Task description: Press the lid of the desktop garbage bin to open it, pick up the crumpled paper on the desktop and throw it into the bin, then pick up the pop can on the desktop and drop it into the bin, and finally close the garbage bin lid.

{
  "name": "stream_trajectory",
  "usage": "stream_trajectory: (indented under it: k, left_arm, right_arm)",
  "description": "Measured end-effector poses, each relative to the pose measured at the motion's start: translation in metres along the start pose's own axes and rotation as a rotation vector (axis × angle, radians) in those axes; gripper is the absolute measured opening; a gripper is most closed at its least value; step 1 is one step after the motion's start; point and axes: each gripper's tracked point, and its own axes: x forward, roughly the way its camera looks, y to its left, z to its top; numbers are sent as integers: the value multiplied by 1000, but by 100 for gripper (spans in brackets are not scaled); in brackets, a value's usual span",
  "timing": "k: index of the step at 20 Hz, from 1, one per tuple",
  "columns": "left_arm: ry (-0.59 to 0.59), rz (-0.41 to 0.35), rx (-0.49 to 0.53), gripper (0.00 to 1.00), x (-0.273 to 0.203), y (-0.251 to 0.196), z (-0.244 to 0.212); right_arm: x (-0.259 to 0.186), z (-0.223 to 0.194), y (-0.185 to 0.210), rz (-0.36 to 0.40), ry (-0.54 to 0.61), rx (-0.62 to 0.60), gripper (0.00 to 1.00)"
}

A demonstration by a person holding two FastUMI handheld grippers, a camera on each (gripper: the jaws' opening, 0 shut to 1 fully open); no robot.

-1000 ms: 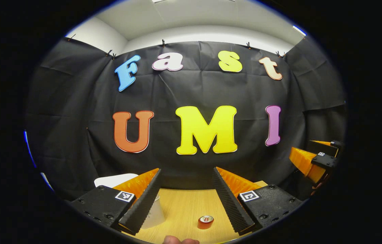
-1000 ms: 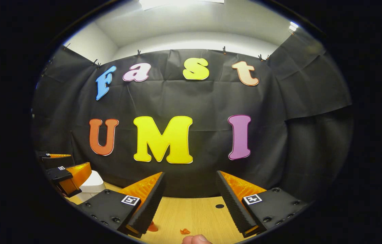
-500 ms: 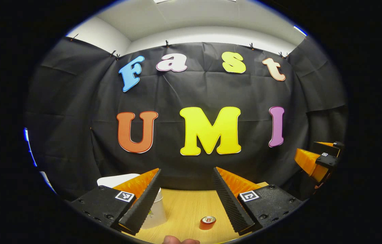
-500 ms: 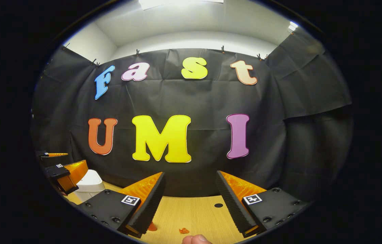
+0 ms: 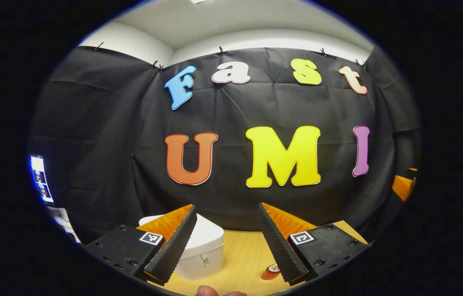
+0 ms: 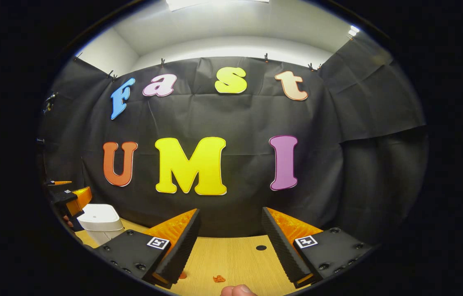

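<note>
Left gripper view: left gripper (image 5: 226, 230) spread, hiding part of bin (image 5: 202, 250); right gripper (image 6: 230, 234) spread, empty.

This is a staged recording booth inside a plain indoor room, not a home. A black cloth wall (image 6: 235, 119) is clipped up along its top edge behind a light wooden desktop (image 6: 235, 257), and it wraps round both sides of that desktop. Above the cloth run bare white walls (image 5: 256, 41) and a white ceiling with a bright light panel (image 6: 198, 3), while left of the desktop, past the cloth's edge, glows a lit screen (image 5: 39, 177).
</note>
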Motion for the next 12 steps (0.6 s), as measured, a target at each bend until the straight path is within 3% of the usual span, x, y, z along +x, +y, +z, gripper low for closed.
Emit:
stream_trajectory:
  k: [12]
  left_arm:
    - [53, 170, 12, 91, 40, 53, -18]
  right_arm:
    - [2, -2, -20, -23, 11, -23, 94]
